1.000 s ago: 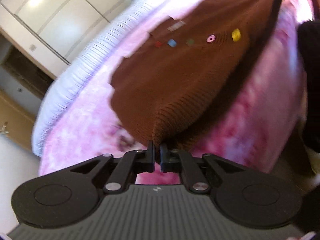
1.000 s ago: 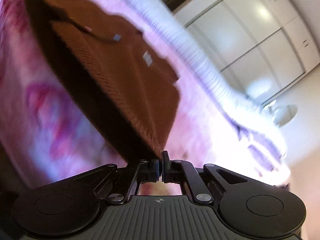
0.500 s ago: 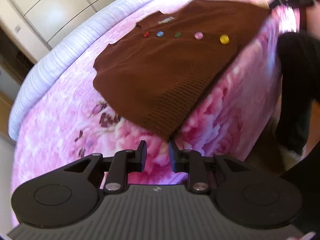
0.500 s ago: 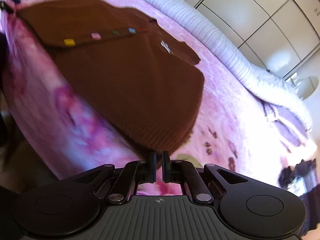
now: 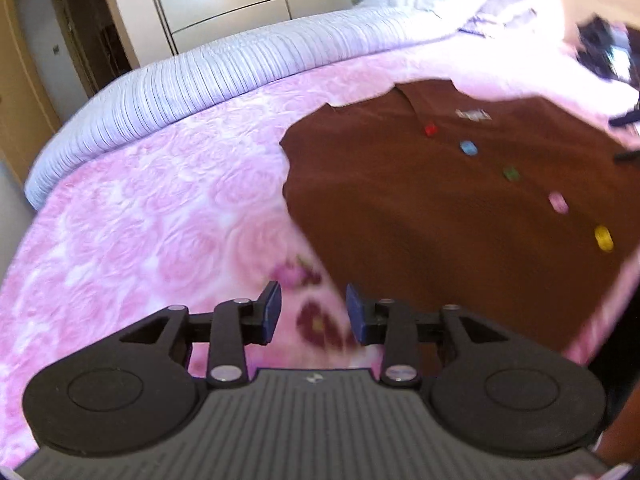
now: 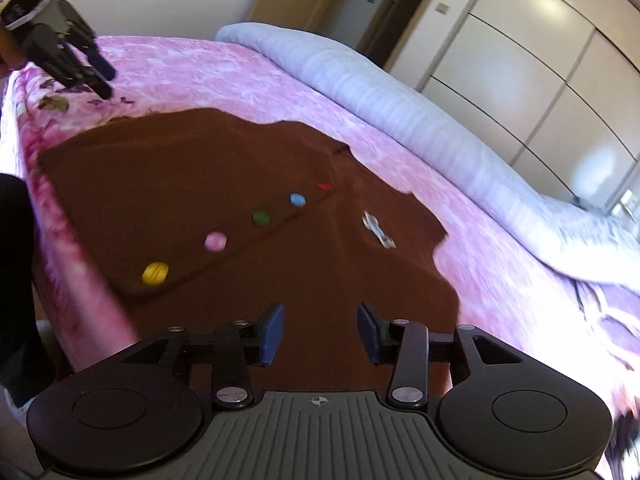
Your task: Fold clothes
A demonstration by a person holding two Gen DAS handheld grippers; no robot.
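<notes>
Brown cardigan (image 5: 440, 216) released, left gripper (image 5: 313, 312) and right gripper (image 6: 320, 330) opening, empty

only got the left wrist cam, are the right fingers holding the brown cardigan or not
observer: no. The right gripper is opening, with nothing between its fingers; the brown cardigan lies below it.
operator: that side spread out ok
observer: its edge on that side lies on the pink blanket, and no fold shows there.
operator: where's my left one from there
observer: the left gripper, fingers opening and empty, hangs over blanket past the cardigan's far edge.
</notes>
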